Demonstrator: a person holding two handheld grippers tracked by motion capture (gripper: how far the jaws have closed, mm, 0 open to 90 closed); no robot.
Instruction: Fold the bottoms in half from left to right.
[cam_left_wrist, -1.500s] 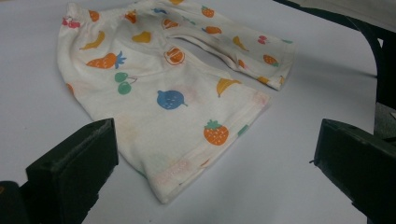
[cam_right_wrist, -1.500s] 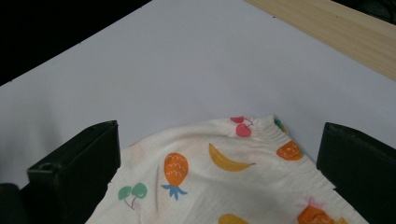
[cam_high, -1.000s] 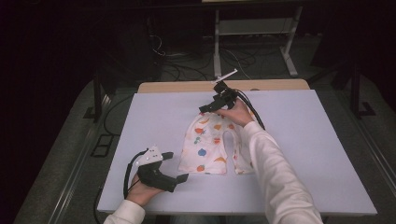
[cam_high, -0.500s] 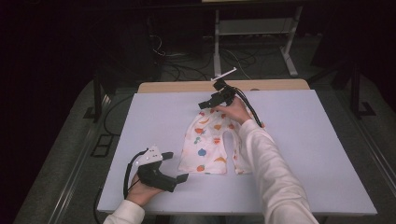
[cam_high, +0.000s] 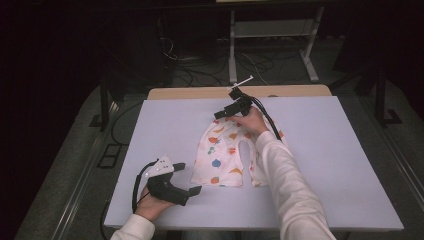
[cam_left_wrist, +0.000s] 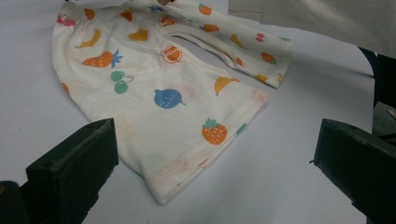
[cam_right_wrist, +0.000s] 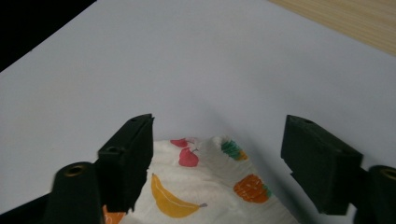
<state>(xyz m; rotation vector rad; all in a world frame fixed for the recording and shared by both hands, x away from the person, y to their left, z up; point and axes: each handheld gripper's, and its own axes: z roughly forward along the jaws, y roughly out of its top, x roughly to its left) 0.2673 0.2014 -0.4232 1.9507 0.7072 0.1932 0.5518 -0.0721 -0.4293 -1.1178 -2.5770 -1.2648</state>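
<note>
Bench (cam_high: 330, 150), white top, carries the fruit-print shorts (cam_high: 222, 155) lying flat mid-bench. Right tongs (cam_high: 225, 113) sit at the shorts' far edge, jaws just been closing, cloth between them but pads not yet pressing on it. Left tongs (cam_high: 187, 177) released, resting near the shorts' near-left corner, apart from it.
</note>
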